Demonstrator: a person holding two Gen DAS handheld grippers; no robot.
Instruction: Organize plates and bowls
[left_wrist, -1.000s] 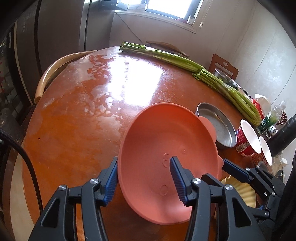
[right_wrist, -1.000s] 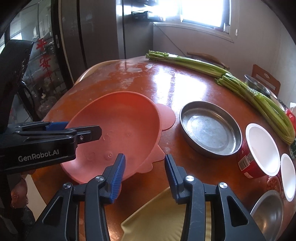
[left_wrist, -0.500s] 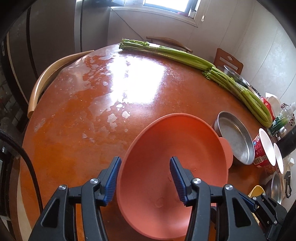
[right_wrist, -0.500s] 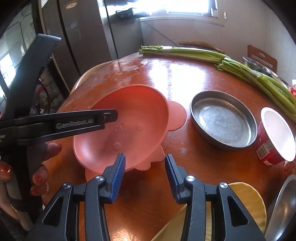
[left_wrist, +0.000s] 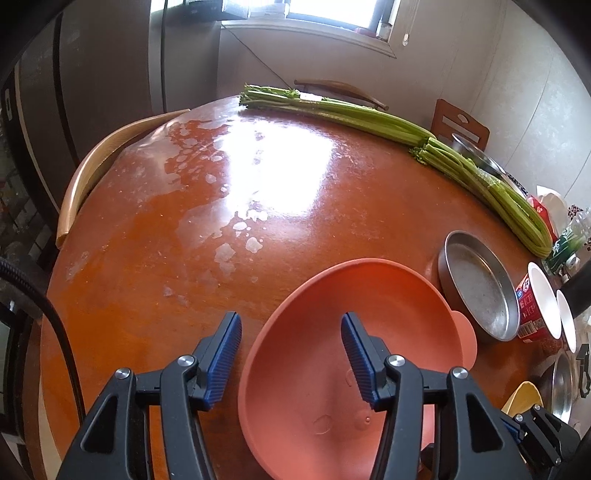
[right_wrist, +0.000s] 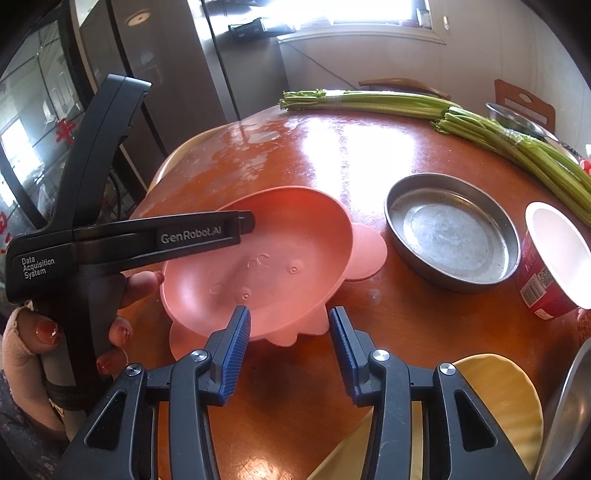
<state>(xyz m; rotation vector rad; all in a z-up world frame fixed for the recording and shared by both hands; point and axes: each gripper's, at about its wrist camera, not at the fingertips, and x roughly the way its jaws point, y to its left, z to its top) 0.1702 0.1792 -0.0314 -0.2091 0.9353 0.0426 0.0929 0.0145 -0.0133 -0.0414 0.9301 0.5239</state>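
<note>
A pink bowl (left_wrist: 314, 391) with ear-shaped tabs sits on its base on the round wooden table (left_wrist: 221, 229). My left gripper (left_wrist: 291, 332) straddles its near rim, one finger inside the bowl and one outside. Its jaws are opening, and a gap shows between the outer pad and the rim. In the right wrist view the same bowl (right_wrist: 280, 254) lies left of a steel pan (right_wrist: 450, 229), with the left gripper (right_wrist: 247, 221) reaching over it from the left. My right gripper (right_wrist: 289, 317) hovers at the bowl's near edge, jaws apart and empty. A yellow plate (right_wrist: 498, 398) lies under it.
Long celery stalks (left_wrist: 369, 114) run along the far right edge. A red cup (right_wrist: 554, 258) with a white inside stands right of the steel pan, and a steel bowl (right_wrist: 569, 406) sits at the lower right. A chair back (left_wrist: 85, 177) curves beside the table's left edge.
The pink bowl went from tilted in the left gripper's grip to resting on the table. The left jaws have widened off its rim. The right gripper stayed near the yellow plate.
</note>
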